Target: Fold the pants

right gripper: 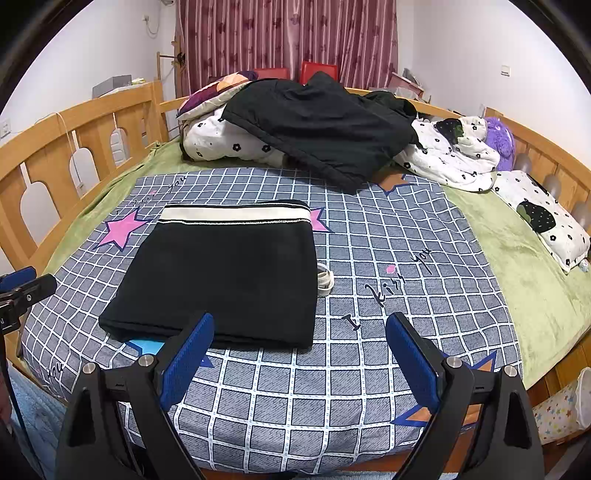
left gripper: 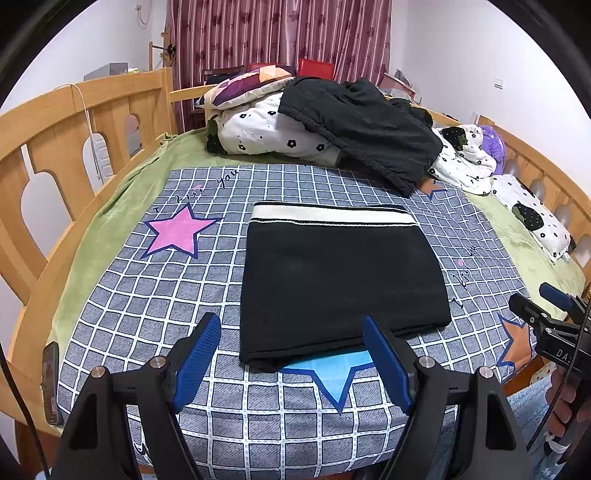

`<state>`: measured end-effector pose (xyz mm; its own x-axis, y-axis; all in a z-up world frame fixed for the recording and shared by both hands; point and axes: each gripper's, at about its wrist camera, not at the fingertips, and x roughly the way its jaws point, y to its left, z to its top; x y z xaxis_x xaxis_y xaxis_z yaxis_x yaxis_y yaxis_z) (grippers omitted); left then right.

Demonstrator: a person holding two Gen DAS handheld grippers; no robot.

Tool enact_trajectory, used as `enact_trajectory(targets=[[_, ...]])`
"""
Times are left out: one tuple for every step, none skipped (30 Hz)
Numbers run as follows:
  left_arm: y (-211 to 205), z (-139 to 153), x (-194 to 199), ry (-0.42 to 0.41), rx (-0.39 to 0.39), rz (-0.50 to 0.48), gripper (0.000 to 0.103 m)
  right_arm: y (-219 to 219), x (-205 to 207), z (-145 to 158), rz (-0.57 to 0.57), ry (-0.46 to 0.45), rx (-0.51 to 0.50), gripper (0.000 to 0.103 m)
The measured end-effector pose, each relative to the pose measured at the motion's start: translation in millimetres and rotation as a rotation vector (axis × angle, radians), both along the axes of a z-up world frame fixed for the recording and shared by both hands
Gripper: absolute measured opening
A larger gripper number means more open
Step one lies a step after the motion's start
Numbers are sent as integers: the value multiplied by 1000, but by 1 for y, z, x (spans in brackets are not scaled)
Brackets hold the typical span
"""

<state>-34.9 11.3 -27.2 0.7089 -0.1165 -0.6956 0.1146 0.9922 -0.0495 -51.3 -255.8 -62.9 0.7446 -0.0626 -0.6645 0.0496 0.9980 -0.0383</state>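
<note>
The black pants (left gripper: 340, 280) are lying folded into a neat rectangle on the grid-patterned sheet (left gripper: 155, 325), white waistband (left gripper: 332, 214) on the far edge. Just ahead of the left gripper (left gripper: 293, 360), the near folded edge sits right past its fingertips, maybe slightly to its right. That gripper's blue pads (left gripper: 197, 360) are spread wide apart with nothing between them.

The right gripper (right gripper: 299, 356) is the same story — fingers splayed open, holding nothing, hovering over bare sheet. From its side the pants (right gripper: 221, 277) are ahead and off to its left, with the near corner just beyond its left pad (right gripper: 186, 360). A small white cord or strap (right gripper: 325, 280) pokes out beside the pants' right edge — can't tell what exactly.

Farther out beyond both tools there's a heap of floral bedding (left gripper: 266, 129) with a dark jacket (left gripper: 362, 125) thrown over it, in front of the striped curtain (left gripper: 280, 33).
</note>
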Motion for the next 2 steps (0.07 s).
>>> enact_trajectory(targets=[[0,0,0,0,4,4,78,0,0,-1,1,1,0,93],[0,1,-1,-1,9,12,78,0,0,-1,1,1,-1,93]])
